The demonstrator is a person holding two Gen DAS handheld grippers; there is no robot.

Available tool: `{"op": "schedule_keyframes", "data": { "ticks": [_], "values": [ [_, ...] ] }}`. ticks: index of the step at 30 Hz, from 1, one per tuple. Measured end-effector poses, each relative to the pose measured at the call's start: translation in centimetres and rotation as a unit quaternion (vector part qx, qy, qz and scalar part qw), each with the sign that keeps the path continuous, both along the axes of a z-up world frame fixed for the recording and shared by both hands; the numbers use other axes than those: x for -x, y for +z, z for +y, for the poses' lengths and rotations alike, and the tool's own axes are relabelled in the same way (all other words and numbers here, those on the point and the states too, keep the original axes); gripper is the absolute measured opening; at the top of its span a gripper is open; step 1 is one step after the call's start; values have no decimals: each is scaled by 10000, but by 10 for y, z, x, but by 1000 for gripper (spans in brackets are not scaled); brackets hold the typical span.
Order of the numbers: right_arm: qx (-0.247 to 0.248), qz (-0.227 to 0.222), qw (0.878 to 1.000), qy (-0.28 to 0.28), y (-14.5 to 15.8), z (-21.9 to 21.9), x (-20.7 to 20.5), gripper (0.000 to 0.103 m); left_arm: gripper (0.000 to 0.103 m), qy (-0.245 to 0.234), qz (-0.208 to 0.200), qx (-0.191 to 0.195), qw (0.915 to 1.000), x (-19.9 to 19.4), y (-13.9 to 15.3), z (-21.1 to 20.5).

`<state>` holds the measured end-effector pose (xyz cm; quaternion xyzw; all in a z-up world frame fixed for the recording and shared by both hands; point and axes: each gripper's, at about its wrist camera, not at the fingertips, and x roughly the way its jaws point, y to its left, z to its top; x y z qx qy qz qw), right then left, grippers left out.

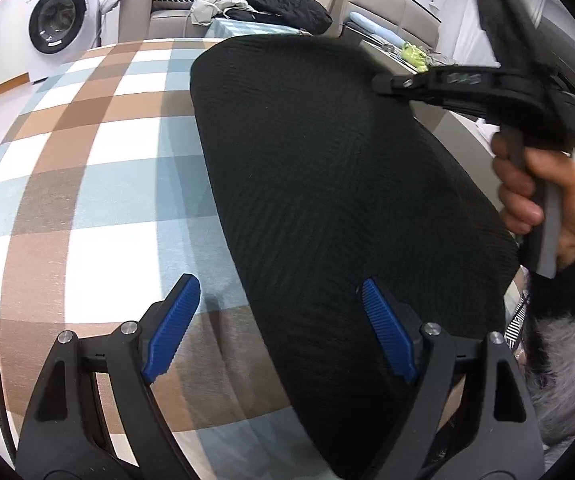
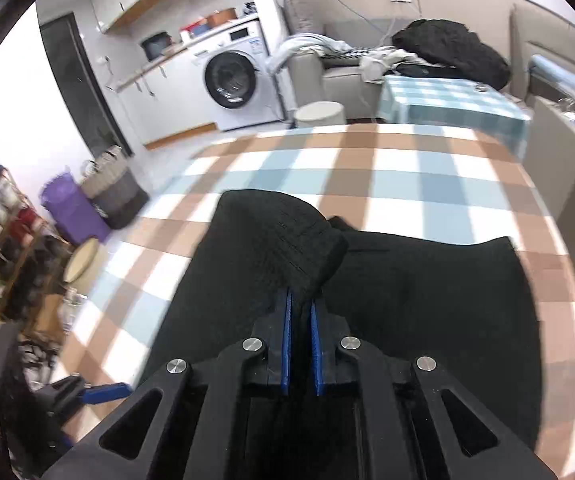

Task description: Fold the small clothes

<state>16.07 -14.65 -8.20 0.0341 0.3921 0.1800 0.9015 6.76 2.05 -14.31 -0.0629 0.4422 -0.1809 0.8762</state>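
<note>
Two tools at work over one black garment spread on the checked cloth of the surface. My left tool hangs with its blue pads wide apart and nothing between them; the right-hand pad sits above the cloth's near portion, the left-hand pad above bare check. My right tool is clenched on a raised fold of the garment, the bunched fabric rising just ahead of the pads. From the left wrist view, my right tool reaches in at the garment's far right edge, with my right hand on its grey grip. The garment's left edge runs clean down the check, with broad open cloth to its left and beyond its far edge. On the right the garment lies near the surface's edge, so little room there. Past the far edge: a washing machine, a sofa with a dark heap of clothing, a second smaller checked table. Left of the surface, on the floor, a purple bin beside a woven basket; their contents are too blurred to tell. The garment's near hem is cut off behind my right tool's frame.
</note>
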Motion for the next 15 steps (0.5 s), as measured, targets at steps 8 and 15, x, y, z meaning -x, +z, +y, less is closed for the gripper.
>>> {"op": "schedule_keyframes", "data": {
  "ticks": [8,15],
  "values": [
    [-450,937,9946,-66,-58,-20,-14,21,82,-22,38,-170,9998,0,-4,-4],
    [-1228,1273,9807,836,-59,-30,79,33,82,-163,-7,-174,9997,15,1,0]
  ]
}}
